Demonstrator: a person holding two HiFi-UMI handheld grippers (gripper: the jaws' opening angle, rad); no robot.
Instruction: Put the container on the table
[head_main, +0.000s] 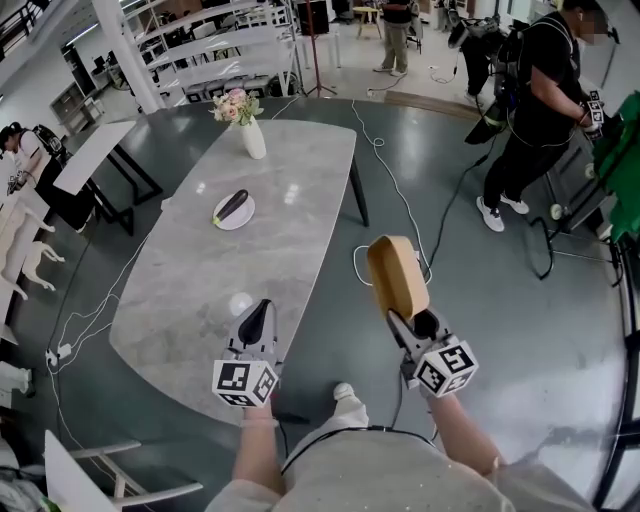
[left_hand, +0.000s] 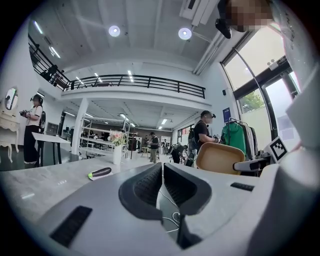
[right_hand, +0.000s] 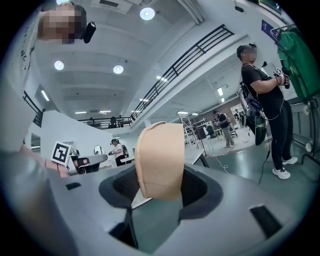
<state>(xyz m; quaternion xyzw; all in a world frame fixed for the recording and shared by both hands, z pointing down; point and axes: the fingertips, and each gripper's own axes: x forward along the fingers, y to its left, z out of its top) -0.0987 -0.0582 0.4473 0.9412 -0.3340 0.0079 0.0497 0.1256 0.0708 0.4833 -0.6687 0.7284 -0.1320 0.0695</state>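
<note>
Head view: tan container (head_main: 397, 277) is held on edge in right gripper (head_main: 405, 320), long axis directed away from the person, over floor just beside table (head_main: 200, 290) right edge | Left gripper view: left gripper (left_hand: 162, 172) jaws are closed together, nothing between; tabletop is shown stretching to flower vase (left_hand: 117, 155) | Right gripper view: pads are clamped on container's near end.

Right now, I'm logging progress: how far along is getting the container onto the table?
Done: the container is clamped in the right gripper. In hand: it hangs over the floor, right of the table in the head view. Left: carry it over the table, set it down, release. The left gripper is shut, empty.
</note>
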